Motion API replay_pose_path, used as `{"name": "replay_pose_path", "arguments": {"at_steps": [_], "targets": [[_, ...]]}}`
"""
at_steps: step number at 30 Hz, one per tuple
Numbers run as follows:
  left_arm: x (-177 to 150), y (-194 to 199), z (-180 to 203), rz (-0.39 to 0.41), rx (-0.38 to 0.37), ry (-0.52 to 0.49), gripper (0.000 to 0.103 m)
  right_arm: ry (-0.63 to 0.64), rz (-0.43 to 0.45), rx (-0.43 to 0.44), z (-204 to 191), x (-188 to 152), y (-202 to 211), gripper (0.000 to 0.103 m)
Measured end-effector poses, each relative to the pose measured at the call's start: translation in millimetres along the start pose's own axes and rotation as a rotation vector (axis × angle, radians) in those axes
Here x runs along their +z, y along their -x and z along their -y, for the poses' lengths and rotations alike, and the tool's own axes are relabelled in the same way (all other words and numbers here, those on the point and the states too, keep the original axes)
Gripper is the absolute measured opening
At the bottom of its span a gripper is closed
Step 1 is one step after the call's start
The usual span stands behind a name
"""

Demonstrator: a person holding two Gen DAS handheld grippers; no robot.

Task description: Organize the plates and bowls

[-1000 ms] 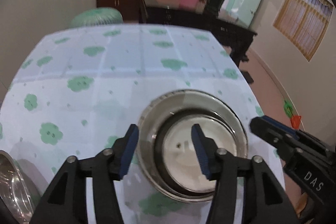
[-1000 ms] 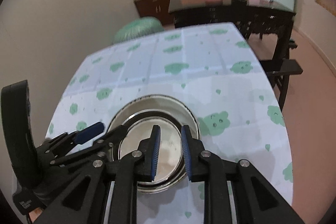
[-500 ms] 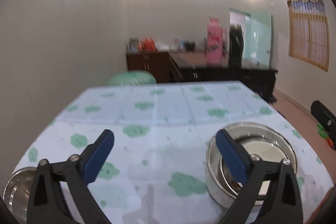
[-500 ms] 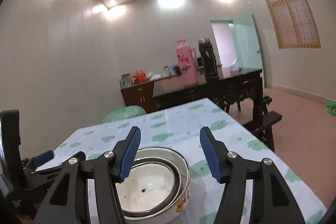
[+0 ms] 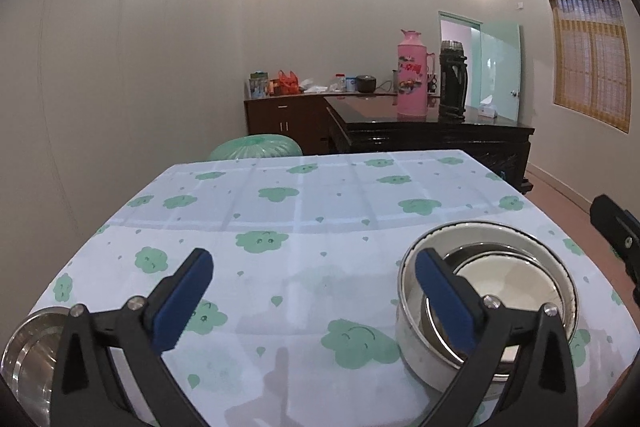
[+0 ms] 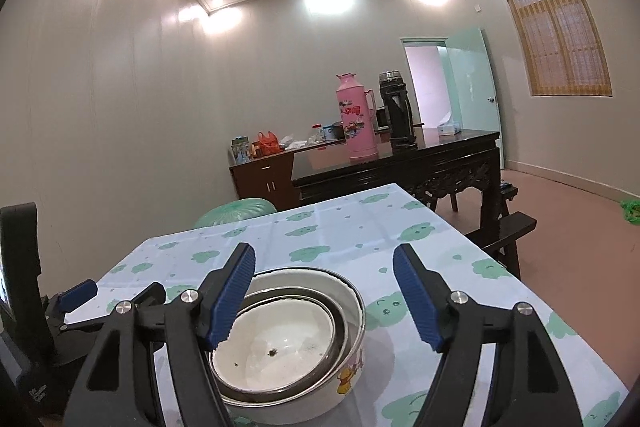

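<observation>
A steel bowl (image 5: pixel 28 355) sits at the table's (image 5: pixel 320 199) left edge, apart from the nested bowls (image 6: pixel 288 339) near the front. The left gripper (image 5: pixel 308 303) and right gripper (image 6: pixel 324 291) both gape, holding nothing. A careless reach could knock that edge bowl off, or a rim pinch could tip the stack.

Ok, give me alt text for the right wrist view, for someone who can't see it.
The right gripper, jaws wide open and empty, frames nested bowls on a table with a green-patterned tablecloth. The left gripper sits at the left edge, and a pink thermos stands on a dark table behind.
</observation>
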State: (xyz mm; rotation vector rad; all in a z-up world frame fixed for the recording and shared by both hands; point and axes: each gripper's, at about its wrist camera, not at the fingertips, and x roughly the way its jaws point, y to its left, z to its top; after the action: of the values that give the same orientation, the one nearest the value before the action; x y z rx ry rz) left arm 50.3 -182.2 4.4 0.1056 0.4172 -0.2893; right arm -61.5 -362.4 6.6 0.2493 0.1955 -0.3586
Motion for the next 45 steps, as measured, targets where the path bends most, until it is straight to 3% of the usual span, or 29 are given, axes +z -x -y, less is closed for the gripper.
{"name": "replay_pose_path", "arguments": {"at_steps": [45], "targets": [[-8.6,-11.4,-0.1,-0.076,0.01,0.022,0.103,0.036,0.031,-0.042,-5.4,0.8,20.6,0.074]]}}
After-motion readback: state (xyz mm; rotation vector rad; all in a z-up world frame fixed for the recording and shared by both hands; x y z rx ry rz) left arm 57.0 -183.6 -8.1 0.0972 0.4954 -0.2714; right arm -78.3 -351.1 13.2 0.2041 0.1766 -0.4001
